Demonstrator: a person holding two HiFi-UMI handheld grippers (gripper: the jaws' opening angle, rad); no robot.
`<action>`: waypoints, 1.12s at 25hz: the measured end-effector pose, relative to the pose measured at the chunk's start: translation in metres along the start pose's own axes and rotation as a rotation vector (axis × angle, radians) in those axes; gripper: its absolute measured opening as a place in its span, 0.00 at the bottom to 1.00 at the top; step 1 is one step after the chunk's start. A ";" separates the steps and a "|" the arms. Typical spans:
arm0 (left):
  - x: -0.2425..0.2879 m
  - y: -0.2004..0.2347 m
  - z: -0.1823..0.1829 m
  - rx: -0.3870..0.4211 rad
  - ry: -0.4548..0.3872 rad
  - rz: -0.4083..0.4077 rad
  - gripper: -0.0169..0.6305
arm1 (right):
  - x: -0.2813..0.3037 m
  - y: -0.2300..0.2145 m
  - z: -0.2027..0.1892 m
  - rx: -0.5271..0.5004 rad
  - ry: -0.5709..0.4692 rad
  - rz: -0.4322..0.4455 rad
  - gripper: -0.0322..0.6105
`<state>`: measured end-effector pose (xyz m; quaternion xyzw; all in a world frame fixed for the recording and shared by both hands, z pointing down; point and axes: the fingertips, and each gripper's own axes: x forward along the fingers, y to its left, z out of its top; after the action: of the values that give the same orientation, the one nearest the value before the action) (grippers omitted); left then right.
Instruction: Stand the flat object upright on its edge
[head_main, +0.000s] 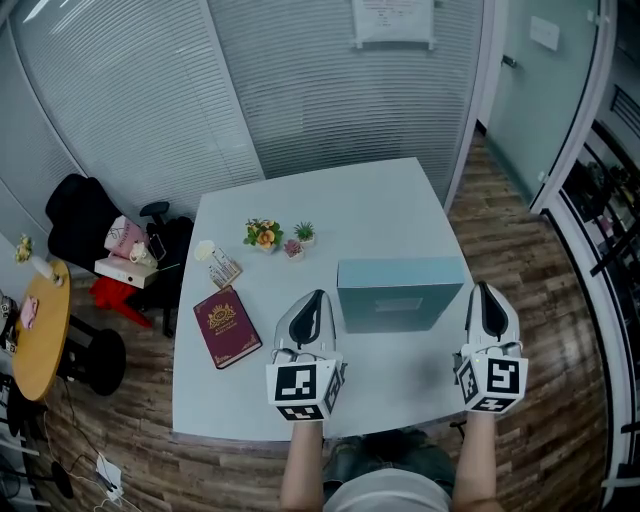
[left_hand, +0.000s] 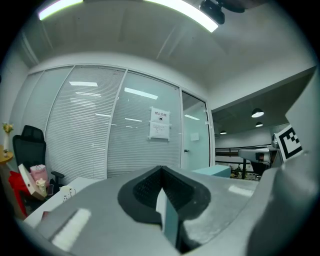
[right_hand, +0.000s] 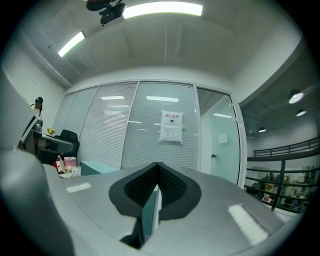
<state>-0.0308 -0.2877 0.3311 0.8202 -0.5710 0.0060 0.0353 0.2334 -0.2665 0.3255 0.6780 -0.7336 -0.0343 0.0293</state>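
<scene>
Room: office corner closed in by glass walls with lowered blinds (head_main: 300, 90); a paper notice (head_main: 393, 20) hangs on the glass.
Floor: brown wood planks (head_main: 520, 230) on both sides of the table.
Table: pale rectangular top (head_main: 330, 205) that runs away from the person, whose forearms reach in over its near edge.
Office chair: black (head_main: 80, 215), off the table's left side, with a pink bag (head_main: 125, 238) and a white case piled next to it.
Side table: round wooden top (head_main: 42, 330) at the far left, well apart from the pale table.
Teal box: flat, lidded (head_main: 395, 295), over the near right part of the table between the two grippers. A lighter band shows above a darker face. Whether its lower edge touches the table cannot be told.
Left gripper: clenched (head_main: 318, 298) on the box's left side. In the left gripper view a thin teal edge is pinched between the dark ribbed pads.
Right gripper: clenched (head_main: 484, 288) on the box's right side. In the right gripper view the same kind of thin teal edge sits between its closed pads.
Marker cubes: one behind each gripper, left (head_main: 305, 390) and right (head_main: 492, 380), just above the wrists.
Book: maroon with a gold emblem (head_main: 227, 327), lying flat near the table's left edge, apart from the box.
Packet: small and printed (head_main: 223, 268), just beyond the book.
Plants: three tiny pots at mid-table, one with orange flowers (head_main: 264, 234), one green (head_main: 305, 232) and one reddish (head_main: 293, 247).
</scene>
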 end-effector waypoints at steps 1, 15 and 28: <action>0.000 0.000 0.000 -0.001 0.001 0.001 0.03 | 0.000 0.000 0.000 0.001 0.001 0.000 0.09; 0.009 -0.001 -0.001 0.009 0.014 -0.012 0.03 | 0.006 0.000 -0.004 0.009 0.017 0.008 0.09; 0.013 0.000 -0.003 0.009 0.020 -0.006 0.03 | 0.008 -0.001 -0.009 0.016 0.025 0.003 0.09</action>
<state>-0.0262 -0.2992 0.3350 0.8219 -0.5682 0.0167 0.0374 0.2348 -0.2748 0.3346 0.6774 -0.7346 -0.0200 0.0331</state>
